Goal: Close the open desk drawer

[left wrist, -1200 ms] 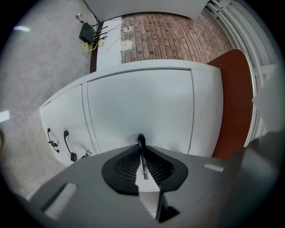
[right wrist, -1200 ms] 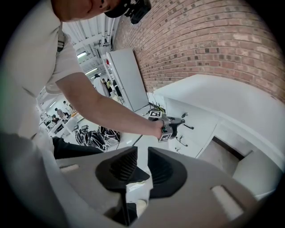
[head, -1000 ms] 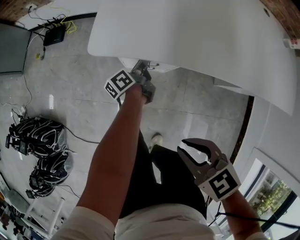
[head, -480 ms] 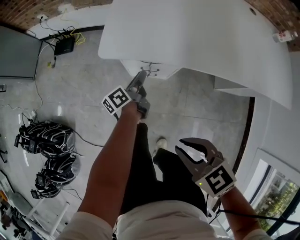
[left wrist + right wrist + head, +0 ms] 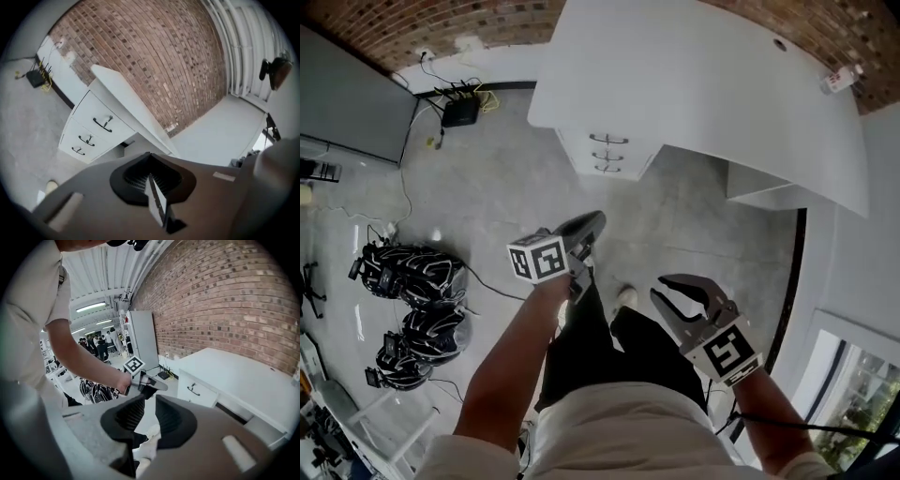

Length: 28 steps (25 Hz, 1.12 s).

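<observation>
The white desk [image 5: 703, 84] has a drawer unit [image 5: 609, 155] under its left end. All three drawer fronts sit flush, each with a dark handle, as the left gripper view also shows on the drawer unit [image 5: 93, 129]. My left gripper [image 5: 592, 223] hangs over the floor, well short of the unit. Its jaws have just closed, and the left gripper [image 5: 150, 179] is shut with nothing between its pads. My right gripper [image 5: 658, 288] is held low near my body. In its own view the right gripper [image 5: 150, 405] shows a gap between its jaws and holds nothing.
Black bags [image 5: 403, 272] lie on the floor at the left. A router with cables [image 5: 459, 111] sits by the brick wall, next to a grey cabinet [image 5: 356, 94]. A small bottle [image 5: 836, 80] stands on the desk's far right. My shoe [image 5: 623, 298] shows below the grippers.
My left gripper has drawn back from the drawer front under the desk and risen towards me, its jaws now together. The right gripper has risen a little. The drawer unit now shows fully.
</observation>
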### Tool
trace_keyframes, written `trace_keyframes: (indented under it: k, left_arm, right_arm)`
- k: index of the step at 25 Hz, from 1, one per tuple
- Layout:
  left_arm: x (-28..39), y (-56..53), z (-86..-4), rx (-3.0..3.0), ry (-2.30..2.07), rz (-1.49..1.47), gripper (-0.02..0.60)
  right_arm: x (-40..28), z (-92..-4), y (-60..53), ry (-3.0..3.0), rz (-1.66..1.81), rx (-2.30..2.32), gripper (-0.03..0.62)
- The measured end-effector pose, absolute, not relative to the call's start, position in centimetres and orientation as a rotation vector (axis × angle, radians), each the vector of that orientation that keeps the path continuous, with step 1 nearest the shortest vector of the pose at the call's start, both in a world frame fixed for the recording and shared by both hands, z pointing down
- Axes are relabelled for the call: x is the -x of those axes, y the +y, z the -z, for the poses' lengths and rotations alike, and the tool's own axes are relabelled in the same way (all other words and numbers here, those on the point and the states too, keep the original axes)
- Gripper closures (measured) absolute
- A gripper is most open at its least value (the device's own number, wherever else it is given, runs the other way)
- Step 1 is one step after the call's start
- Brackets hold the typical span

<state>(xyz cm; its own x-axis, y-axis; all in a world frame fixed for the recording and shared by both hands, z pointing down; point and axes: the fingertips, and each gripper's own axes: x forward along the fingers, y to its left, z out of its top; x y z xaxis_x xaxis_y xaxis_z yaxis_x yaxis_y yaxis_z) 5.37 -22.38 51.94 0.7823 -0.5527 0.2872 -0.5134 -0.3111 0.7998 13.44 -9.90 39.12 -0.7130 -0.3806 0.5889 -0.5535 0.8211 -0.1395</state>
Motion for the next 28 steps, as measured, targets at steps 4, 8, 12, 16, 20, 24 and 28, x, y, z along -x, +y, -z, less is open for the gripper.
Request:
trace_keyframes:
  k: [4, 8, 12, 16, 20, 24, 28]
  left_arm:
    - [-5.3, -16.4, -47.6, -2.098, -0.783, -0.145, 0.577]
    - [-5.3, -11.0, -44.0, -2.241, -0.735, -0.318, 0.577]
    - [-6.1, -6.5, -40.8, -2.333, -0.577, -0.461, 0.577]
    - [-6.5, -2.3, -36.3, -2.506, -0.347, -0.591, 0.577]
    - [-2.2, 0.1, -32.1, -2.581, -0.295, -0.586, 0.577]
    - [2.8, 2.6, -29.1, -2.585, -0.297, -0.532, 0.577]
    - [5.9, 4.5, -28.3, -2.573, -0.277, -0.505, 0.577]
  right_arm:
    - [-14.0, -37.2, -7.5, -2.456, -0.424, -0.691, 0.519]
    - [-14.0, -35.5, -6.2, -2.431, -0.366, -0.732, 0.525]
    - [-13.2, -33.7, -5.3, -2.426, -0.368, -0.806, 0.528]
    - [-11.1, -31.5, -4.1, -2.422, -0.372, -0.881, 0.544]
    - [-6.8, -29.7, -2.6, -2.422, -0.366, -0.943, 0.556]
    - [-2.3, -28.8, -0.3, -2.431, -0.371, -0.961, 0.562]
    - [0.6, -28.2, 1.9, -2.425, -0.381, -0.990, 0.563]
